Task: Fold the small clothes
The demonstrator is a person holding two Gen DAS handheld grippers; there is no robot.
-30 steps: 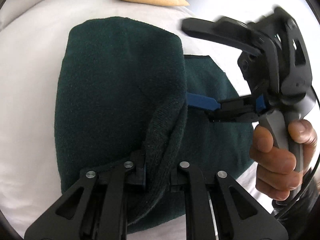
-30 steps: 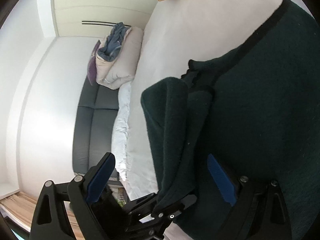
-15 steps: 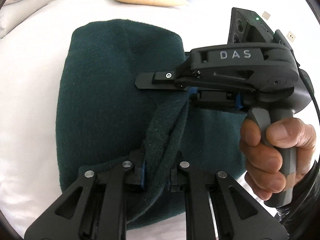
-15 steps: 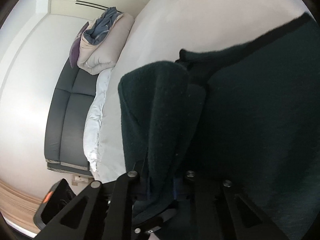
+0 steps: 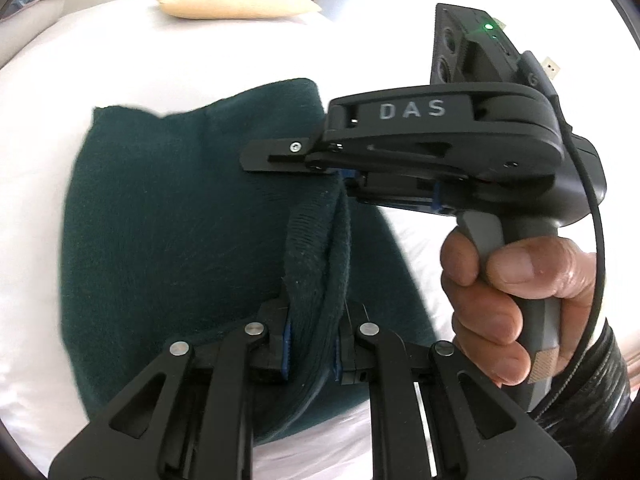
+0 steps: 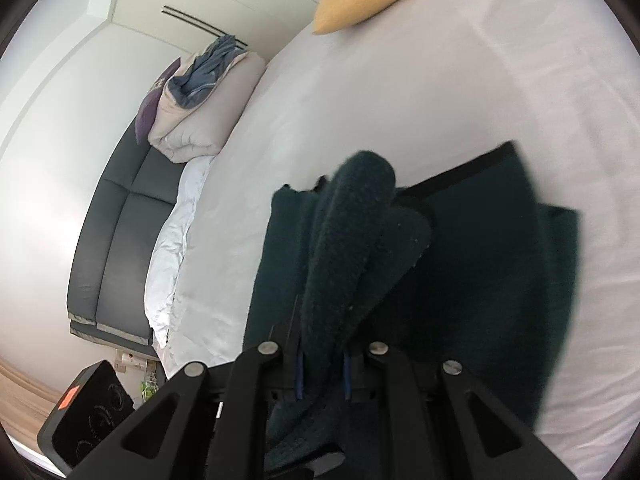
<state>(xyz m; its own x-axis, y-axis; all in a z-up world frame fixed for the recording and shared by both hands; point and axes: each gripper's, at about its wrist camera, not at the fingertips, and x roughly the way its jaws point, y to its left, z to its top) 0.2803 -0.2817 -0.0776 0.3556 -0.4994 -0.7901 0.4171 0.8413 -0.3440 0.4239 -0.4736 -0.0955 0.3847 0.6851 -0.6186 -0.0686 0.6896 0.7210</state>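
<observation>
Green fleece garment (image 5: 168, 216), both tongs clamping folds

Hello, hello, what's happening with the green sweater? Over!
Left gripper and right gripper both shut on the green sweater. Edge lifted off the white bed. Nothing in the way.

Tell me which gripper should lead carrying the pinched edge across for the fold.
Neither alone, probably. The left gripper and the right gripper are each shut on the same raised edge of the dark green garment, so both should carry it across the white bed together.
</observation>
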